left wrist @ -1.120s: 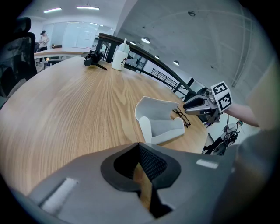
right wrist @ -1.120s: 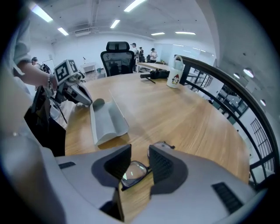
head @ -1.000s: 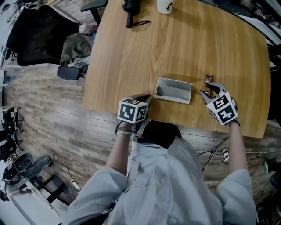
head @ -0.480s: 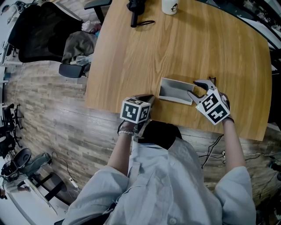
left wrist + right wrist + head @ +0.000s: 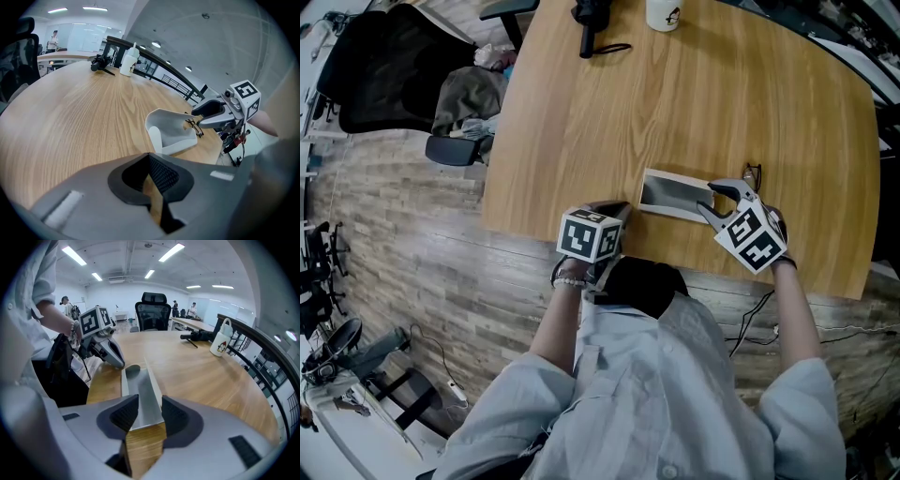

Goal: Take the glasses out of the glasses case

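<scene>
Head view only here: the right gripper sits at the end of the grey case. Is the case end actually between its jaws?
Observer: Yes. The right gripper view shows the right gripper with jaws apart and the near end of the glasses case between them; pad contact I cannot tell.
Operator: Anything inside the case?
Observer: No, that view looks along its grey inside, which is bare.
Operator: And the left gripper?
Observer: Its own view shows a narrow gap between the jaws, with only the wood of the table in it.
</scene>
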The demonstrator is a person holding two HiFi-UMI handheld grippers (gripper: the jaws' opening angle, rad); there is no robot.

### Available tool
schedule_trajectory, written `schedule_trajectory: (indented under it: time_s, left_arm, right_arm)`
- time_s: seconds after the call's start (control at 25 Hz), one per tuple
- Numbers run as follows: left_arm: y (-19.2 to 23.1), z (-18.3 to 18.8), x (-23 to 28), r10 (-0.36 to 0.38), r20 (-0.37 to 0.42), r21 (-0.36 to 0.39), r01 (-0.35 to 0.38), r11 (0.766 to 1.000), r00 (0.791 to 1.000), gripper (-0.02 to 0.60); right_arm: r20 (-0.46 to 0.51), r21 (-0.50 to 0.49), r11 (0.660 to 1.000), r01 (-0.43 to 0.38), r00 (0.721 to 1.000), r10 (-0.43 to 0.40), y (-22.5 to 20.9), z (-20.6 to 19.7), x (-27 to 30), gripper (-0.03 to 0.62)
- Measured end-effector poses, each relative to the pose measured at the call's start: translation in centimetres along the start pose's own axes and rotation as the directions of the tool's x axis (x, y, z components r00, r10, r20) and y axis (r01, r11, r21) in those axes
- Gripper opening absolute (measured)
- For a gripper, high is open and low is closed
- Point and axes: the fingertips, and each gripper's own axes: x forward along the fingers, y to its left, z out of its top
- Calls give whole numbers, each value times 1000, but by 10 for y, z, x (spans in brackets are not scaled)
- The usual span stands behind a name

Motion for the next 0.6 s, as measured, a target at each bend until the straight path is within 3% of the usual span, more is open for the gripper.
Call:
schedule_trajectory:
  time_s: [0.6]
  left_arm:
    - [1,0,0,4,3,2,-4,1000,1000,5]
  right_arm:
    - [1,37,998,-44,999,44,32,-9,-1,152]
